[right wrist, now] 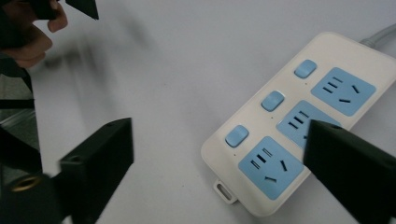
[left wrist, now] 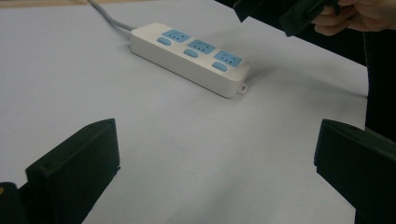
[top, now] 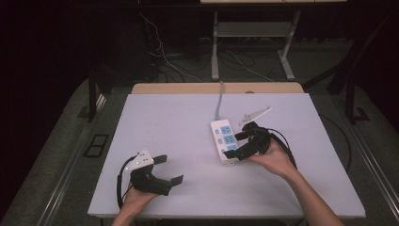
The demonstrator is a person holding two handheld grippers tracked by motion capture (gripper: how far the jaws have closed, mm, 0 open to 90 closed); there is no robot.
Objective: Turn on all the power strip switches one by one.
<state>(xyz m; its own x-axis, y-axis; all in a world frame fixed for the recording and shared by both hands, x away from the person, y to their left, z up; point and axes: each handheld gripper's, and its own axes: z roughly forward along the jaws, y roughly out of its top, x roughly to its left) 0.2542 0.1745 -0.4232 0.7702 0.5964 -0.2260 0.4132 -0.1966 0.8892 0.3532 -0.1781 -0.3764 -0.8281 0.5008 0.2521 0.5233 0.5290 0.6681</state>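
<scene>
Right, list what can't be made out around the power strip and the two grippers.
- Power strip: its grey cable passes the table's far edge in the high view; plug end unseen.
- Right gripper: whether a jaw touches the strip; in the right gripper view a jaw covers part of the middle socket.
- Left gripper: hand blurred in the right gripper view.
- Switch positions: too small.

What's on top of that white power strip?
The power strip carries three blue sockets and three blue buttons; nothing is plugged in. One jaw of the right tongs covers part of the middle socket.
</scene>
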